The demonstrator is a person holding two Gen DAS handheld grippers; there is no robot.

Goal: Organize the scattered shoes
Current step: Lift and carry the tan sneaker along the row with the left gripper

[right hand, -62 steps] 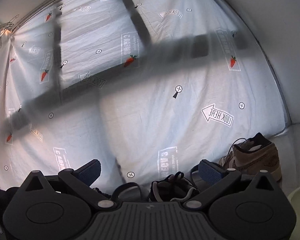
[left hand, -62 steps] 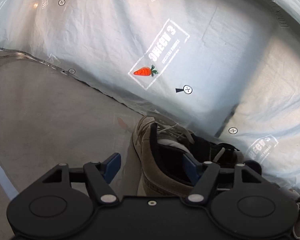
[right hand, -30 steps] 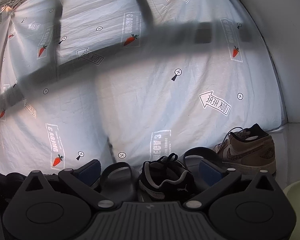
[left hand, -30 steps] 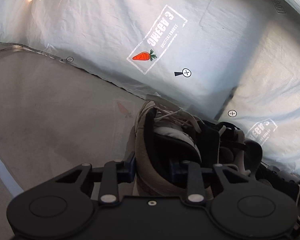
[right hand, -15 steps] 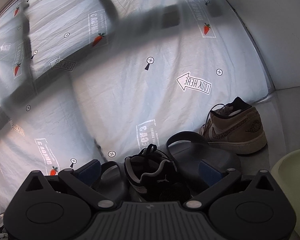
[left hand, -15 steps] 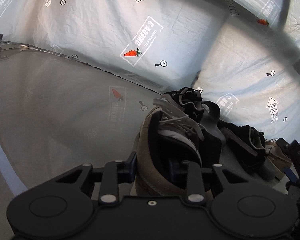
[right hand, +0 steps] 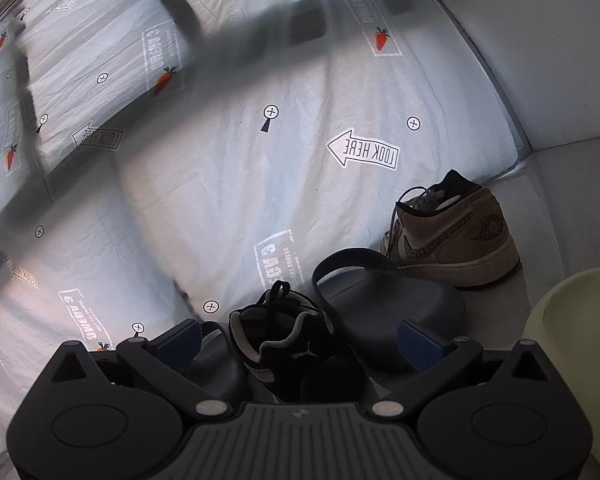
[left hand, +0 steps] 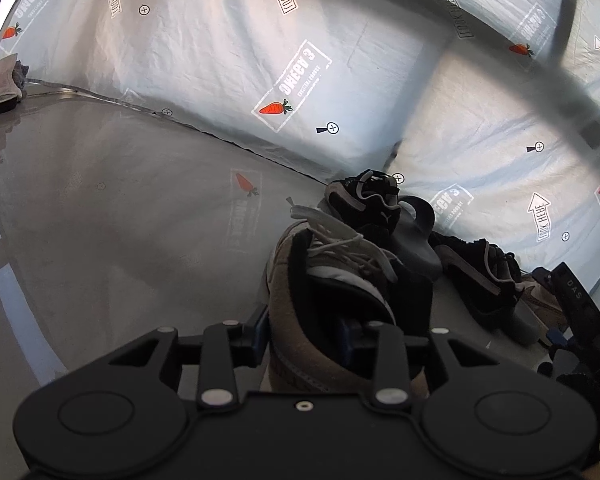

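My left gripper (left hand: 306, 334) is shut on the heel collar of a tan sneaker (left hand: 320, 300) with white laces, held above the grey floor. Beyond it lie a black sneaker (left hand: 364, 200), a dark grey slide (left hand: 414, 236) and a second black sneaker (left hand: 480, 276). My right gripper (right hand: 300, 336) is open and empty, just above a black sneaker (right hand: 296, 348) that lies between its fingers. A dark grey slide (right hand: 384, 308) lies to its right. The matching tan sneaker (right hand: 448, 236) stands at the sheet's foot on the right.
A white printed sheet (left hand: 260, 60) hangs as a backdrop along the floor edge. A pale green slide (right hand: 580, 320) lies at the right edge of the right wrist view. A second grey slide (right hand: 212, 356) lies left of the black sneaker. Crumpled cloth (left hand: 0, 80) sits far left.
My left gripper closed on the tan sneaker and lifted it back from the sheet. My right gripper stayed open and lowered toward the black sneaker.
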